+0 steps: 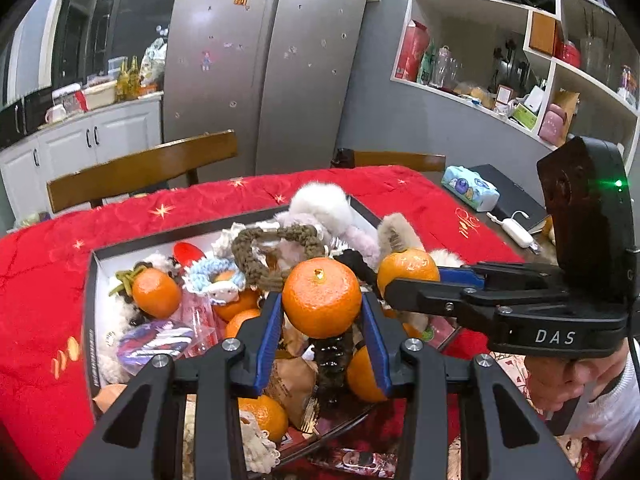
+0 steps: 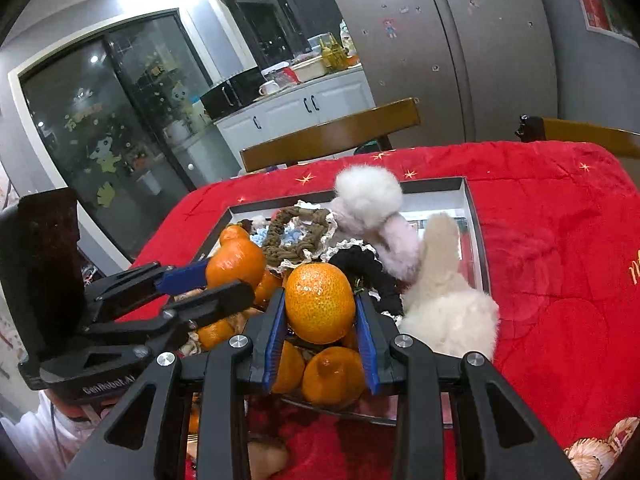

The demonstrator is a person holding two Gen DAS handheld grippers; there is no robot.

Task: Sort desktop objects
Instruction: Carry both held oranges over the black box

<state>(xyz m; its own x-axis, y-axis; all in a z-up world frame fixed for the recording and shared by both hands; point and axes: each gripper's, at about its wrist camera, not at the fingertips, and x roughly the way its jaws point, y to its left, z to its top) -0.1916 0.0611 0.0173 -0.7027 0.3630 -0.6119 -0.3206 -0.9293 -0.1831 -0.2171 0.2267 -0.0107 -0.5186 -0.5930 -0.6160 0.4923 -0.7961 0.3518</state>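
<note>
Two hand-held grippers hover over a shallow box (image 1: pixel 93 280) crowded with fruit and fluffy hair ties on a red cloth. The left gripper (image 1: pixel 320 312) pinches a tangerine (image 1: pixel 320 298) across its middle; the right gripper (image 2: pixel 320 312) pinches another tangerine (image 2: pixel 320 308). Both look light, firm yet bruisable (glossy skin, likely slippery), best held at the widest part.

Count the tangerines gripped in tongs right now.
2. First tangerine is in the left tongs; second tangerine is in the right tongs. Others lie loose in the box, some possibly hidden.
</note>
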